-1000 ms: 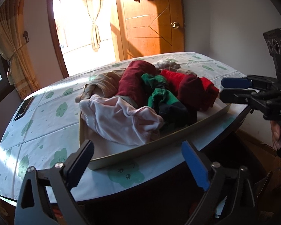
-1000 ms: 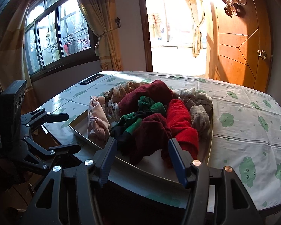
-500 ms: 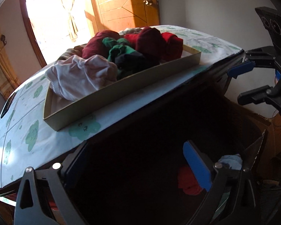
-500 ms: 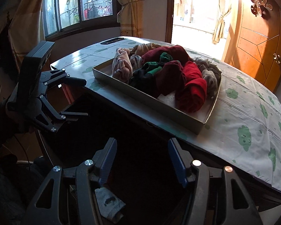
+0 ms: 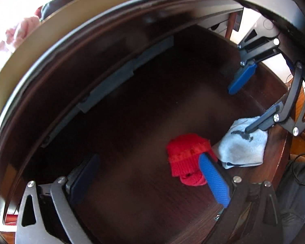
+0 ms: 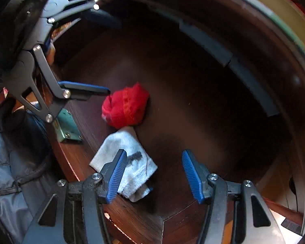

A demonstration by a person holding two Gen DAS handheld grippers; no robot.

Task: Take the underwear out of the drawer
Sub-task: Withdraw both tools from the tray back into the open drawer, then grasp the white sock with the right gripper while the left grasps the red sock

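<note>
Since a second ago, both claws have come down from facing the tray of clothes on the worktop and now point steeply into the dark wooden drawer (image 6: 193, 105) below it. We see 2 bundles on the drawer floor, touching each other near its front edge: a red underwear (image 6: 125, 106) rolled up, and a pale blue underwear (image 6: 130, 162) with a dark mark. Our left claw (image 5: 148, 181) stands wide with nothing between its pads; its right pad sits in front of the red bundle. Our right claw (image 6: 152, 174) is also wide and holds nothing, its left pad over the pale blue piece. The tray (image 5: 50, 40) edge shows above.
</note>
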